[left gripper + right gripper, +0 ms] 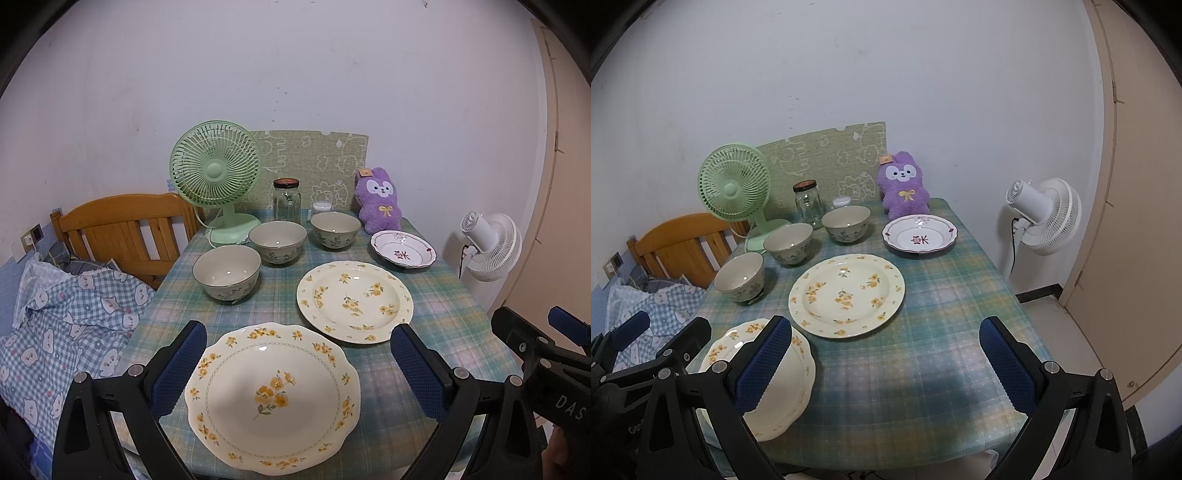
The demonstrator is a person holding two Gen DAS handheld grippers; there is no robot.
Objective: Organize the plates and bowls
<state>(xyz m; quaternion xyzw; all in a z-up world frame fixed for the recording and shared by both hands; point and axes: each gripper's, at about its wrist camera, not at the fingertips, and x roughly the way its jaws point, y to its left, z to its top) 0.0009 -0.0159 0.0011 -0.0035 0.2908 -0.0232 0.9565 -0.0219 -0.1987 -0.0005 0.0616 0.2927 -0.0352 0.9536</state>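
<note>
In the right wrist view a blue finger (pixel 762 367) covers the middle of the near plate (pixel 798 373) at the counter's front left corner. The jar (pixel 287 201) hides part of the small white tub (pixel 322 206) by the back edge; its contents are too small to tell.

My right gripper (pixel 886 369) hangs wide open over bare plaid tablecloth (pixel 923 376), holding nothing. Its left finger (pixel 764 365) overlaps the scalloped yellow-flower plate (pixel 798 373) at the near left edge. Beyond lies the round yellow-flower plate (pixel 846 294), then three bowls (pixel 788 243) in a diagonal row and a red-trimmed plate (pixel 919 233). My left gripper (pixel 646 354) shows far left
</note>
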